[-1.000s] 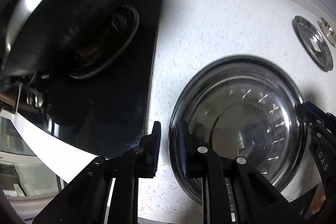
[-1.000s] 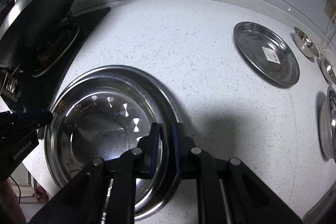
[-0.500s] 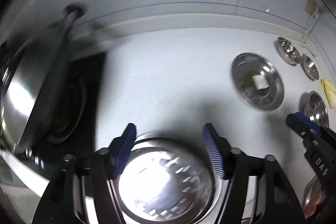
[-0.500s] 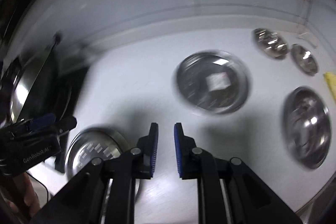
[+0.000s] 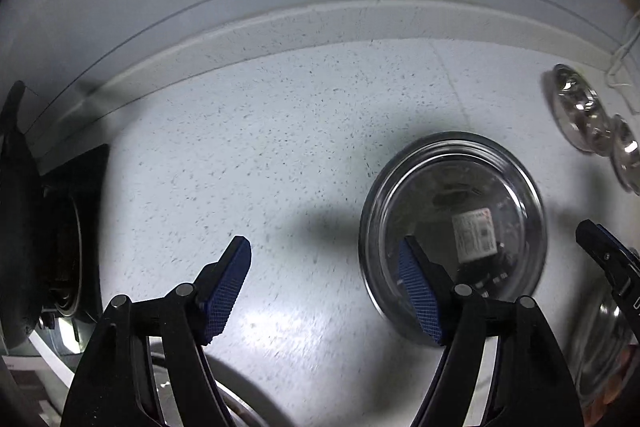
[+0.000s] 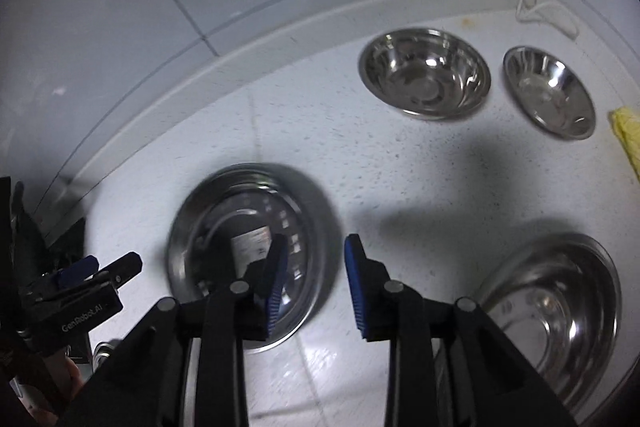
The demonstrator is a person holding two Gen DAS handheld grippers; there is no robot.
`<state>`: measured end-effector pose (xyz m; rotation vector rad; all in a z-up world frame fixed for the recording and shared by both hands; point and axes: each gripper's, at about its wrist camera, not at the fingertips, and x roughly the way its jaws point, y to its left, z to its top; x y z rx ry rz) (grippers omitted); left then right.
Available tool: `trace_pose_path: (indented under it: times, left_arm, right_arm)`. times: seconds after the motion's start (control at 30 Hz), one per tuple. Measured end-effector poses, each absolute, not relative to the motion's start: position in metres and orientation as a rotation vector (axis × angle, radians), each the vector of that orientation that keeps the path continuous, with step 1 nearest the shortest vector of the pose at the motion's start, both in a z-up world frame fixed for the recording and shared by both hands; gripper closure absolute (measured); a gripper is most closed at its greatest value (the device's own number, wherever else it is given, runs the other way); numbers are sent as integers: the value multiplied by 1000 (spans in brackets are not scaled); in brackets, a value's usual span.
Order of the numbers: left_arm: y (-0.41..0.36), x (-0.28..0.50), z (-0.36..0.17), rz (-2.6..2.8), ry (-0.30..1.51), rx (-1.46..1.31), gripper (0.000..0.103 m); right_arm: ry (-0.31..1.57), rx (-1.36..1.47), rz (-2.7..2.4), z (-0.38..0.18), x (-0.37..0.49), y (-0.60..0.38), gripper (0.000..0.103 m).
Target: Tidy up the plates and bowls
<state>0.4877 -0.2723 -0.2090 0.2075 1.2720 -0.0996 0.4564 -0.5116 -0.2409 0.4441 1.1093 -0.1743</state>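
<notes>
Nearest, the left gripper (image 5: 324, 291) and the right gripper (image 6: 314, 283) both hang over the speckled counter (image 5: 280, 131), their jaws opening with nothing between them. Just beyond lies the labelled steel plate (image 6: 248, 239), mid-counter. A large bowl (image 6: 560, 303) sits near the front edge. Farther off, two small bowls (image 6: 426, 73) stand side by side along the back edge.

blurred: steel plate (image 6: 248, 223) | cut off at edge: yellow cloth (image 6: 626, 131), large bowl (image 6: 560, 307)
</notes>
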Motion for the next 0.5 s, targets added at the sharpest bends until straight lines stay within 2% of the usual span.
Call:
trace_pose_path:
  times: [0.27,0.5]
  left_arm:
    - [-281,504,-234,-67,1308,223,33]
    - [-282,514,-247,-78,1325,225,33]
  right_arm:
    - [1173,467,-190,-279,478,-525,75]
    - [1180,454,-177,-286,484,-524,75]
